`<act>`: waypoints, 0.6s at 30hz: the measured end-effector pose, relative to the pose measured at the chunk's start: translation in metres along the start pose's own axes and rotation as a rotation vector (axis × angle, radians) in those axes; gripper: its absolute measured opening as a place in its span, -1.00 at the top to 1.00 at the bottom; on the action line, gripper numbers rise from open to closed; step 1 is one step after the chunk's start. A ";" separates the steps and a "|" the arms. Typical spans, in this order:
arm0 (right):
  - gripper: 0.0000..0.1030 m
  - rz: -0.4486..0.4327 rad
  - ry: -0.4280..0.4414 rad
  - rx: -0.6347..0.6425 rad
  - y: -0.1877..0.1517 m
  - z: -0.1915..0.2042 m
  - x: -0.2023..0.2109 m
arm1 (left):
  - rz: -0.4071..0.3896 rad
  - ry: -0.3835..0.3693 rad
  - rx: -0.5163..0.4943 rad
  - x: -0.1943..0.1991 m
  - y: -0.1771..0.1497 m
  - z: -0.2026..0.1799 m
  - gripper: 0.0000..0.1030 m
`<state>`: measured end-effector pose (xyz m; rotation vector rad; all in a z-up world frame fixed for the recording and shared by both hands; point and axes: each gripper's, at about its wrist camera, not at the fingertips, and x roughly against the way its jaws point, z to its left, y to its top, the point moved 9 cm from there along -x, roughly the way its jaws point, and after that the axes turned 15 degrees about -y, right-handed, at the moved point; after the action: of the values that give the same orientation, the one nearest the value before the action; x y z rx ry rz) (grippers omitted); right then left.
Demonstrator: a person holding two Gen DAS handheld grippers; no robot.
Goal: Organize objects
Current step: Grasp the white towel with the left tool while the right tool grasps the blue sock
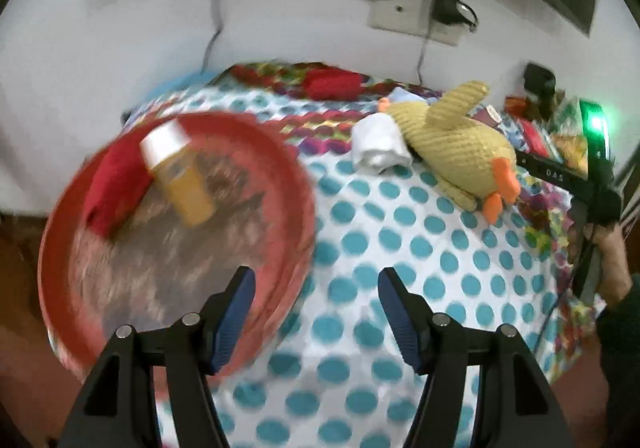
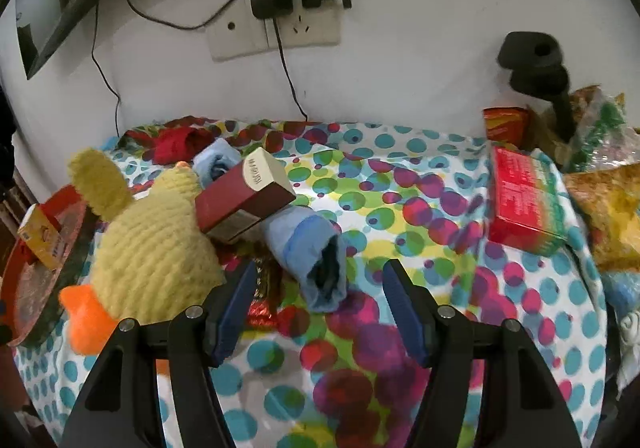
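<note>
Right wrist: duck toy [image 2: 156, 248] beside box [image 2: 244, 196]

The plush duck [image 2: 152, 248] is yellow with an orange beak, the basin [image 1: 296, 184] is red, and the cloth [image 1: 400, 248] is white with teal dots.

Left wrist view: open dotted worktop [image 1: 400, 248] straight ahead at twelve o'clock, nothing between the left gripper [image 1: 316, 312] jaws. At ten o'clock the red basin [image 1: 296, 184] crowds in; at one o'clock the yellow plush duck [image 1: 460, 152] and white roll [image 1: 380, 148] block. Right wrist view: the blue sock roll [image 2: 312, 248] sits dead ahead, the duck at ten o'clock, clear cloth toward one o'clock before the red box [image 2: 520, 200].
</note>
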<state>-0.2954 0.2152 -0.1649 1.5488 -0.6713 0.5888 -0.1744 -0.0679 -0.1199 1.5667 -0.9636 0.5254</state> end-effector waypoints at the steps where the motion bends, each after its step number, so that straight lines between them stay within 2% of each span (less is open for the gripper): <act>1: -0.20 0.005 0.017 0.003 0.001 0.003 -0.004 | -0.002 -0.003 -0.015 -0.008 0.007 -0.006 -0.27; 5: -0.19 0.008 0.043 0.004 0.005 0.010 -0.015 | -0.007 -0.055 -0.032 -0.041 0.038 -0.025 -0.27; 8: -0.09 0.007 0.087 0.000 0.006 0.015 -0.019 | -0.019 -0.079 -0.021 -0.061 0.054 -0.033 -0.27; 9: 0.01 0.006 0.089 0.005 0.006 0.016 -0.019 | -0.031 -0.088 -0.031 -0.069 0.061 -0.035 -0.27; 11: 0.08 -0.001 0.089 0.018 0.006 0.017 -0.019 | -0.041 -0.080 -0.042 -0.083 0.070 -0.038 -0.27; 14: 0.30 -0.006 0.084 0.028 0.006 0.014 -0.018 | -0.020 -0.052 -0.070 -0.109 0.080 -0.037 -0.27; 16: 0.36 -0.009 0.084 0.037 0.005 0.013 -0.018 | 0.008 -0.035 -0.067 -0.126 0.084 -0.035 -0.27; 18: 0.37 -0.012 0.081 0.046 0.003 0.013 -0.016 | -0.002 -0.038 -0.058 -0.134 0.088 -0.034 -0.27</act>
<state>-0.3095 0.2034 -0.1752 1.5620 -0.5902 0.6583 -0.3154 0.0043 -0.1642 1.5303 -0.9978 0.4635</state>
